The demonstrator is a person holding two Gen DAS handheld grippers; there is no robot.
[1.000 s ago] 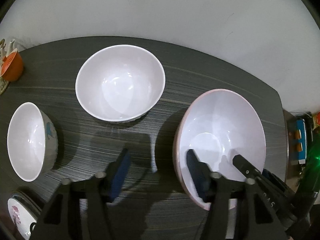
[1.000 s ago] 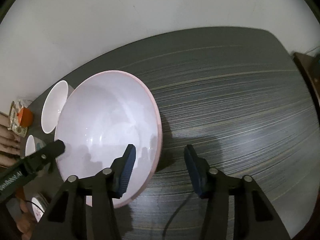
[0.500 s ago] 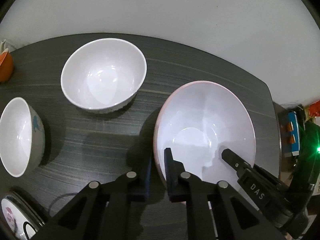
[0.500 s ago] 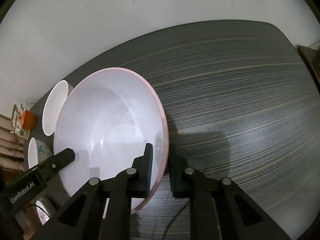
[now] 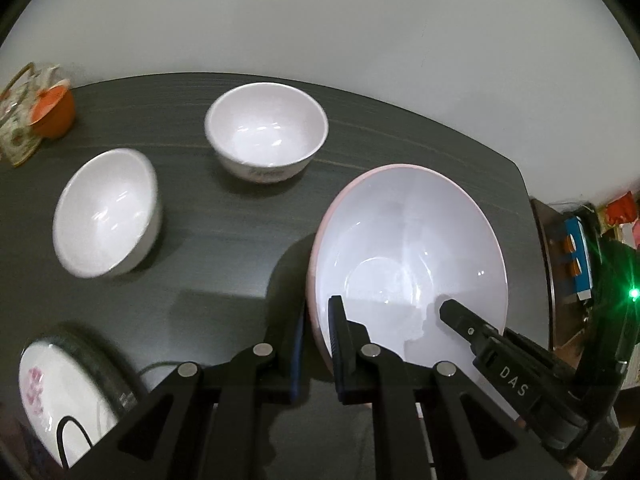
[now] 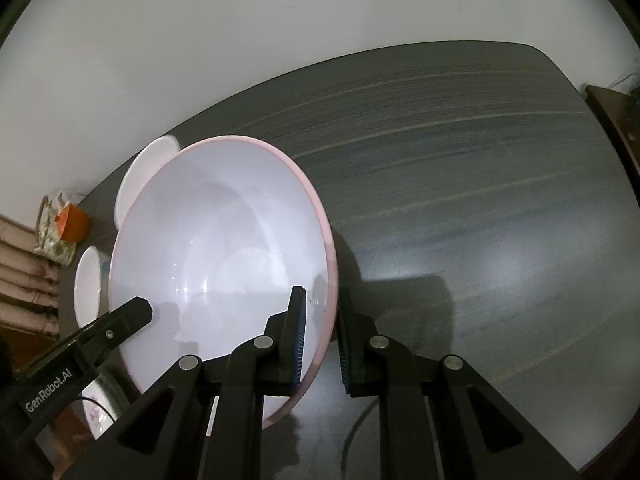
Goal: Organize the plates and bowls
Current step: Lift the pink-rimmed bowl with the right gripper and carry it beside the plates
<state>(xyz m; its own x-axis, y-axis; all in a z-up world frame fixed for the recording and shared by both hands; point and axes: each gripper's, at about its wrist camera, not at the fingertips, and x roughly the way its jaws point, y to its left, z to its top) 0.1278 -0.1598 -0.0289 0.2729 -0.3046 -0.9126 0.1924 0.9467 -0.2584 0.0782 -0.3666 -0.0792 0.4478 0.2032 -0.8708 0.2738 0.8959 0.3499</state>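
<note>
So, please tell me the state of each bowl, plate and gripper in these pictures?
Large pink-rimmed bowl: empty, gripped at two sides of its rim.
Left gripper: shut on the bowl's rim.
Right gripper: shut on the bowl's rim.
Far white bowl: upright, empty, on the table.
Near white bowl: empty, on the table.
Flowered plate: empty.

Big pink-rimmed bowl [image 5: 408, 240] tilted over table; two white bowls [image 5: 266, 132] upright nearby, apart.
</note>
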